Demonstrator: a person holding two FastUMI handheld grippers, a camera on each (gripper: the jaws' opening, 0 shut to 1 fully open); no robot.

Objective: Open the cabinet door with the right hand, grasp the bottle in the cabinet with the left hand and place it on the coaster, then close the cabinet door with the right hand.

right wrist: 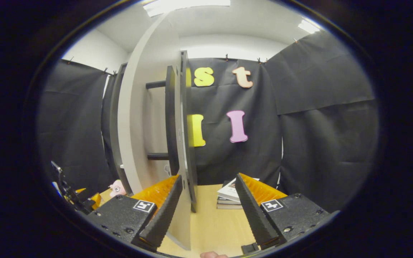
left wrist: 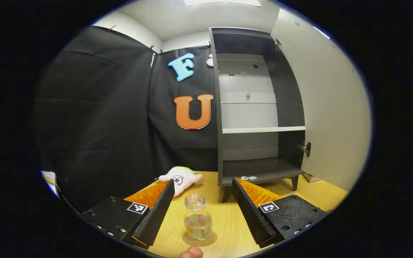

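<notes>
While bottle (left wrist: 198, 216) holds liquid on coaster (left wrist: 200, 239) | cabinet (left wrist: 260, 107) bare | both claws spread

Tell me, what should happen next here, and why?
Probably the right gripper should swing the cabinet door shut. The bottle already stands on the coaster, the left gripper is open around it, and the cabinet stands open.

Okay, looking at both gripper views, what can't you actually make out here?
- Coaster, left gripper view: its pattern is mostly covered by the bottle standing on it.
- Small items at the cabinet's front edge, left gripper view: too small to identify.
- Stacked books, right gripper view: partly hidden behind the right tongs.
- Cabinet interior, right gripper view: blocked by the open door, seen edge-on.
</notes>
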